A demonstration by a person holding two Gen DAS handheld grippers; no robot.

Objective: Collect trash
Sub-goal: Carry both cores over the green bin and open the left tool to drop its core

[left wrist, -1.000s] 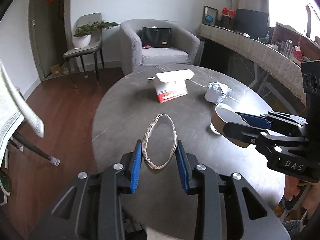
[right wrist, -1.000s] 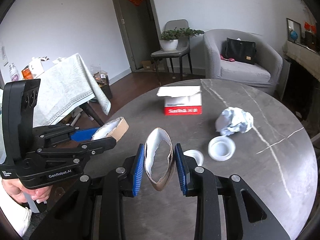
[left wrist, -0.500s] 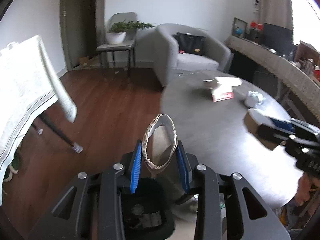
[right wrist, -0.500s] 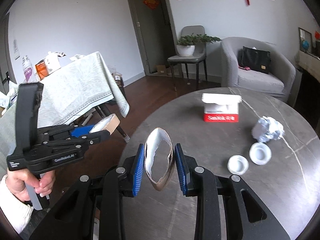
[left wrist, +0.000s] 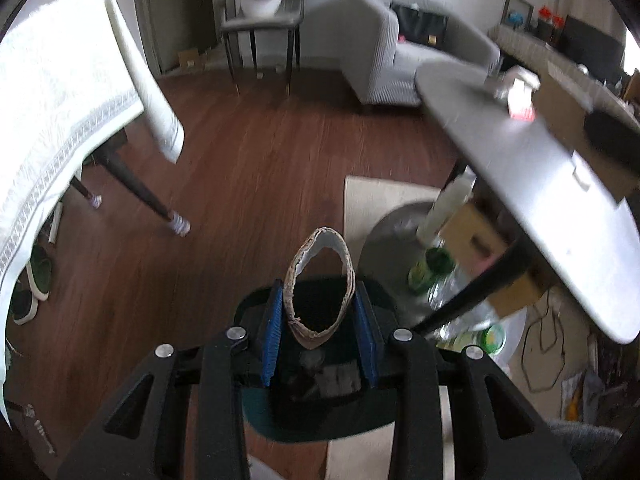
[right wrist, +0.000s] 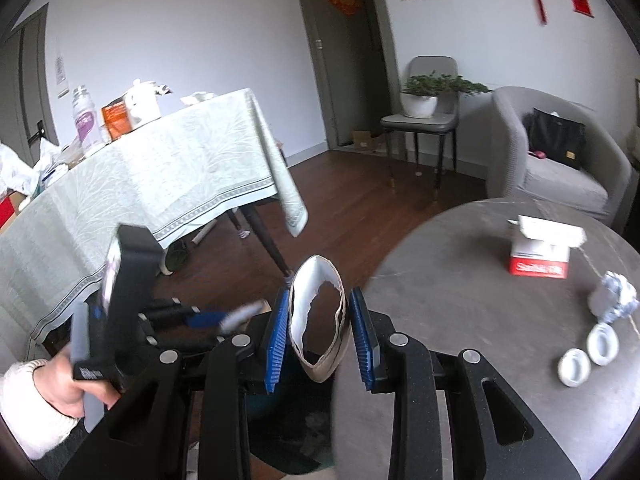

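Note:
My left gripper [left wrist: 319,312] is shut on a squashed cardboard ring [left wrist: 320,252] and holds it right above a dark trash bin [left wrist: 320,412] on the floor. My right gripper [right wrist: 320,328] is shut on a torn paper cup piece [right wrist: 316,300] at the round table's left edge, with the bin [right wrist: 292,432] below it. The left gripper [right wrist: 224,320] shows blurred in the right wrist view, to the left. On the grey round table [right wrist: 460,340] lie a crumpled paper ball [right wrist: 614,297], two white lids [right wrist: 588,354] and a red-and-white box [right wrist: 540,252].
A table with a pale cloth [right wrist: 140,184] stands at left over wood floor. Bottles and a cardboard box [left wrist: 472,240] sit under the round table [left wrist: 520,152]. A grey armchair [right wrist: 560,160] and a chair with a potted plant [right wrist: 428,100] stand at the back.
My left gripper has swung off the table and down over the trash bin, still holding the ring. My right gripper has moved left to the table's edge with its cup piece.

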